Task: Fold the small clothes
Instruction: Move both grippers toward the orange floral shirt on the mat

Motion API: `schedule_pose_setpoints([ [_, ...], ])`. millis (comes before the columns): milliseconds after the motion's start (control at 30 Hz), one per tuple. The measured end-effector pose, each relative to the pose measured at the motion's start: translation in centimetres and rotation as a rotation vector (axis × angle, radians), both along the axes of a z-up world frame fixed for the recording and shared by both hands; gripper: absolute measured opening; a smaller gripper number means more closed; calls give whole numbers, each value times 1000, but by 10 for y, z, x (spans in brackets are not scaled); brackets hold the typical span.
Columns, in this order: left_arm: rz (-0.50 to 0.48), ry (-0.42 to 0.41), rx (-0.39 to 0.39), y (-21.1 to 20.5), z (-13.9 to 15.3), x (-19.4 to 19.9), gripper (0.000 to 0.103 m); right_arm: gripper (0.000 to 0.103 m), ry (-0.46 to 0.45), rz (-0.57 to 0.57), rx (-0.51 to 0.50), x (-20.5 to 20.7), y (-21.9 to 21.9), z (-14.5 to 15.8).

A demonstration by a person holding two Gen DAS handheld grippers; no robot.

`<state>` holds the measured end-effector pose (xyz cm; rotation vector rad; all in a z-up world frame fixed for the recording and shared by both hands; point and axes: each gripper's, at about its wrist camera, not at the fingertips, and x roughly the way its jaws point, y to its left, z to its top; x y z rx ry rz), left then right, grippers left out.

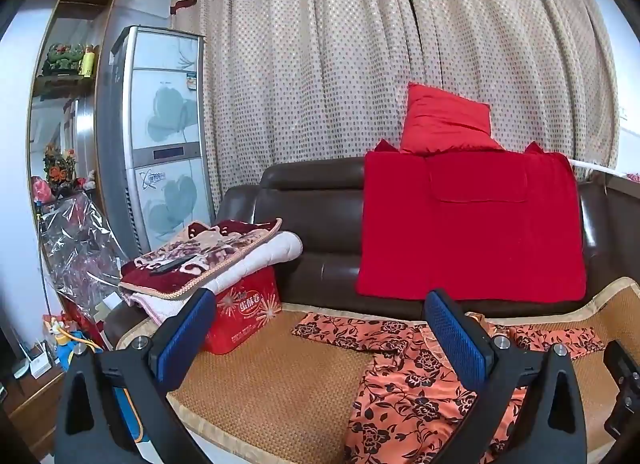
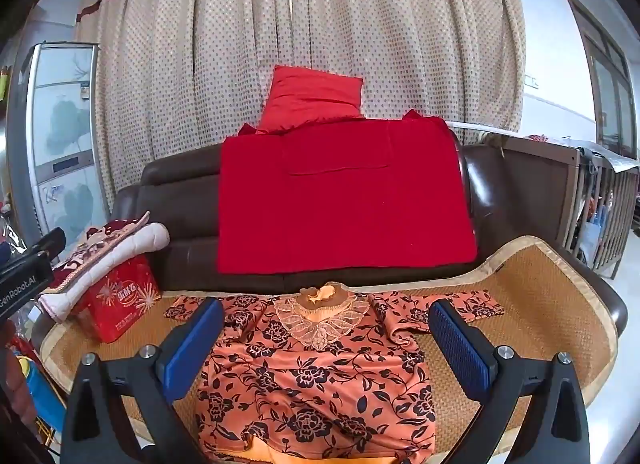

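A small orange top with black flowers (image 2: 316,376) lies spread flat on the woven mat (image 2: 540,304) on the sofa seat, its lace collar (image 2: 320,320) toward the backrest and both sleeves out to the sides. My right gripper (image 2: 326,338) is open and empty, held above the top's middle. My left gripper (image 1: 320,328) is open and empty, to the left of the top (image 1: 408,396), over the mat (image 1: 272,380). The left gripper's body shows at the left edge of the right wrist view (image 2: 28,268).
A red box (image 1: 240,316) with folded blankets (image 1: 208,260) on it stands at the seat's left end. A red cloth (image 2: 340,200) hangs over the brown backrest, a red cushion (image 2: 312,100) on top. A tall air conditioner (image 1: 160,136) stands left; a wooden crib (image 2: 592,208) right.
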<state>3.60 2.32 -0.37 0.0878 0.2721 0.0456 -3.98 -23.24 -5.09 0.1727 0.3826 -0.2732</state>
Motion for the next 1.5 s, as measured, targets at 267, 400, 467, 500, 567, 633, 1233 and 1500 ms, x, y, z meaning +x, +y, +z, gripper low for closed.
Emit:
schedule_pose_setpoints([
  [267, -1, -2, 3, -2, -5, 1, 103, 103, -1, -7, 1, 2, -2, -9],
  [400, -2, -3, 4, -3, -7, 1, 103, 103, -5, -1, 8, 7, -5, -6],
  [467, -2, 0, 4, -2, -8, 2, 103, 103, -9, 2, 18, 7, -6, -4],
  [500, -3, 1, 4, -2, -8, 2, 103, 103, -10, 0, 19, 6, -6, -4],
  [567, -4, 1, 6, -3, -8, 2, 103, 103, -8, -3, 22, 6, -5, -5],
  [633, -3, 1, 8, -4, -11, 1, 103, 103, -2, 1, 28, 9, -10, -5],
  [1233, -3, 34, 29, -16, -29, 15, 103, 103, 62, -2, 67, 29, -24, -16],
  [1500, -1, 56, 35, -20, -39, 29, 103, 103, 73, 6, 70, 43, -24, -22],
])
